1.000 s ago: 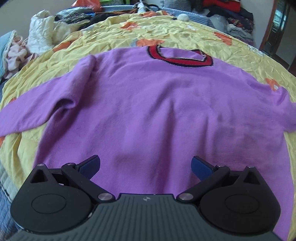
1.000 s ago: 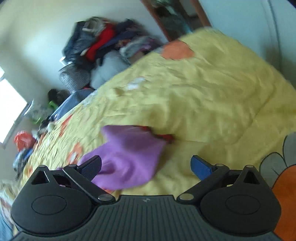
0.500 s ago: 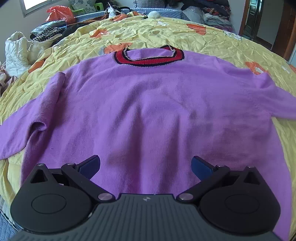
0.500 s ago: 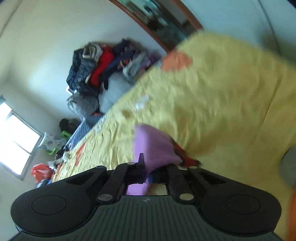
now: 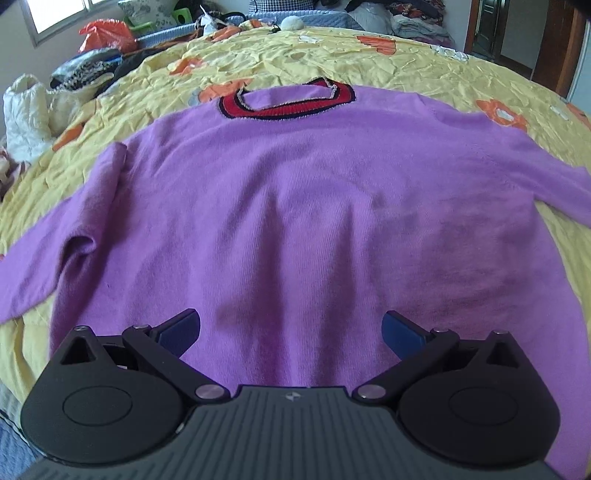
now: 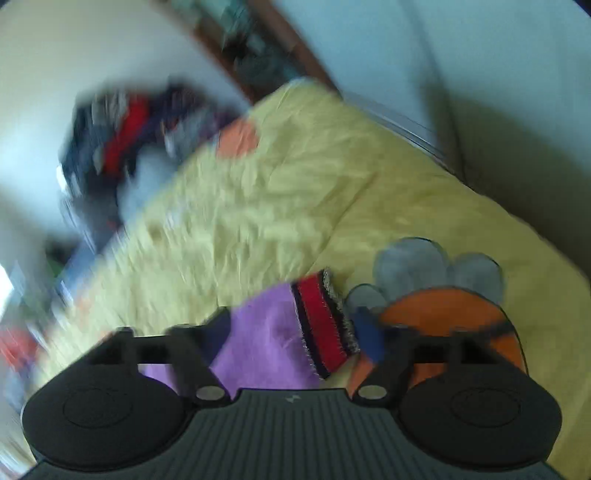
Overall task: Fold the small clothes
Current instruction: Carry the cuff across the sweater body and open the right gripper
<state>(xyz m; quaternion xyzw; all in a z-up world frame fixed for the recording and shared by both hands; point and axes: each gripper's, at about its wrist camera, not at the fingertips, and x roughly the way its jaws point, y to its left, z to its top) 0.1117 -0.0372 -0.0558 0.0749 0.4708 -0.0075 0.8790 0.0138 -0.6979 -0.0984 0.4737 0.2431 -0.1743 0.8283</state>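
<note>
A purple sweater (image 5: 314, 206) with a red and black collar (image 5: 284, 101) lies flat, front up, on a yellow bedspread (image 5: 332, 55). Both sleeves spread out to the sides. My left gripper (image 5: 291, 330) hovers open over the sweater's hem, with nothing between its fingers. In the blurred right wrist view, the end of a purple sleeve (image 6: 266, 339) with its red striped cuff (image 6: 321, 325) lies on the bedspread. My right gripper (image 6: 293, 334) has its jaws opening on either side of that sleeve, and the pads do not press on it.
Piles of clothes (image 5: 92, 70) and a white padded bundle (image 5: 26, 110) crowd the bed's far left edge. A doorway (image 5: 491, 26) stands at the far right. In the right wrist view a heap of clothes (image 6: 122, 140) sits by the wall, and the bed's edge (image 6: 424, 136) runs near it.
The right gripper shut on the sleeve cuff, swung sideways with it, and now has its jaws apart again with the cuff lying flat. The left view has rolled, so the sweater looks level.
</note>
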